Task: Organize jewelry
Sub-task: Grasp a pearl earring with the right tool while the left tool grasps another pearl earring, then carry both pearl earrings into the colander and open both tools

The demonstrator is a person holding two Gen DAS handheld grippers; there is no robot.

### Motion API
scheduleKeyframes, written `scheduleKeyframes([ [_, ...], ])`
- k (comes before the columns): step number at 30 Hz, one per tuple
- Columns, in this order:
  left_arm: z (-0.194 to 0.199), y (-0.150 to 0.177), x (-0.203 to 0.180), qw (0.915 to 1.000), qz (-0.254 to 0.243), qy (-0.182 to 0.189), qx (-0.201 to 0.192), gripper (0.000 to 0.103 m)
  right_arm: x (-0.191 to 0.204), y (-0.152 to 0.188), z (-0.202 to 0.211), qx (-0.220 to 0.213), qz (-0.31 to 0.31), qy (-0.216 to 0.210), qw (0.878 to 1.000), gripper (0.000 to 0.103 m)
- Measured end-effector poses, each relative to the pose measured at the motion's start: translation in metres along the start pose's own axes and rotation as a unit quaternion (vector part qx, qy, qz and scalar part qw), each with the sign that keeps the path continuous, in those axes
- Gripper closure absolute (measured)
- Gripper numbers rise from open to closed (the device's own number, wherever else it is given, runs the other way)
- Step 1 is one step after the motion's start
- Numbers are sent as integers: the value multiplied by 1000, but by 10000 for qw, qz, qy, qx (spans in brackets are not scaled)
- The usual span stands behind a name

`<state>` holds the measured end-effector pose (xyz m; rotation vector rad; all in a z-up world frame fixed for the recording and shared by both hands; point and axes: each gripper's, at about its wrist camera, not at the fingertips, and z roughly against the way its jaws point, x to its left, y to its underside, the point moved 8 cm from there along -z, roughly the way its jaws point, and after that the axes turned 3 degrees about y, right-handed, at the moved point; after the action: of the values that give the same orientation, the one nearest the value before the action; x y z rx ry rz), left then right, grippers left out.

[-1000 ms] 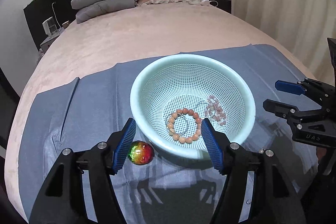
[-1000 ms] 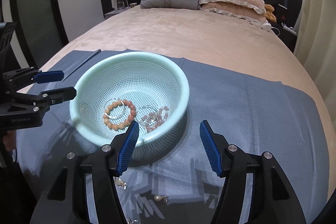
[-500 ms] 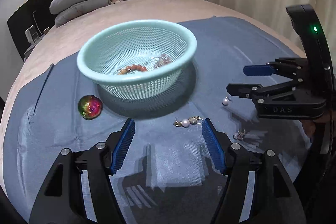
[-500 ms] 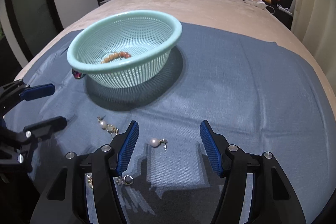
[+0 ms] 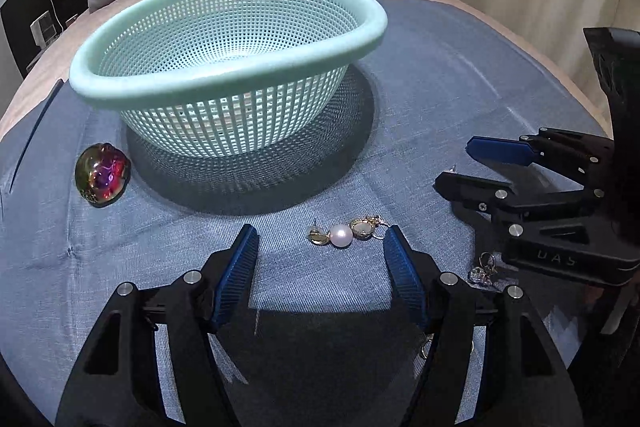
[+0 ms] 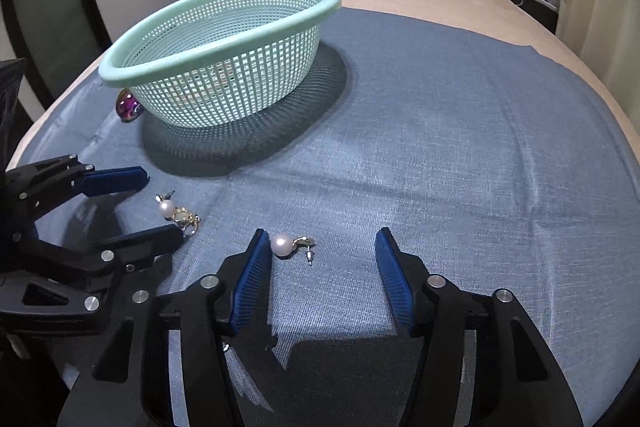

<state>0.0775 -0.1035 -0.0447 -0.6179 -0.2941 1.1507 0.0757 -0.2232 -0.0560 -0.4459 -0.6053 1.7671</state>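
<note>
1. On a blue cloth (image 5: 440, 75) spread over the bed stands a mint green mesh basket (image 5: 224, 39), the landmark for everything else.
2. Left of the basket's base, just beside it, lies an iridescent bead (image 5: 103, 174).
3. Near the front of the basket, a pearl-and-gold earring cluster (image 5: 344, 234) rests on the cloth, between the left gripper (image 5: 320, 267) fingers and close to the right-hand one; its jaws are spread wide and hold nothing.
4. Farther front and right of the basket, a single pearl earring (image 6: 285, 245) lies just beside the left finger of the right gripper (image 6: 320, 267), whose jaws are likewise spread and empty.
5. A small sparkling earring (image 5: 482, 269) lies in front of the basket, right of the left gripper.
</note>
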Motion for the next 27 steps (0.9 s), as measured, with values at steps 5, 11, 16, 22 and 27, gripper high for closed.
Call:
scheduleKeyframes([
  [5,3,3,5,9999,19,109,-16,60,-6,1,2,-51,-98,-80,9999,83],
  [11,5,5,4,9998,31,203,51,81,-4,0,6,-100,-19,48,9999,83],
  [16,13,7,5,9995,92,295,69,93,-9,-2,16,-178,-54,50,9998,83],
  [22,32,8,8,9994,122,310,-80,93,-7,-7,34,-347,-61,-6,9994,83],
  [27,64,3,12,9988,162,339,-319,93,-3,-23,51,-575,-41,-84,9983,83],
])
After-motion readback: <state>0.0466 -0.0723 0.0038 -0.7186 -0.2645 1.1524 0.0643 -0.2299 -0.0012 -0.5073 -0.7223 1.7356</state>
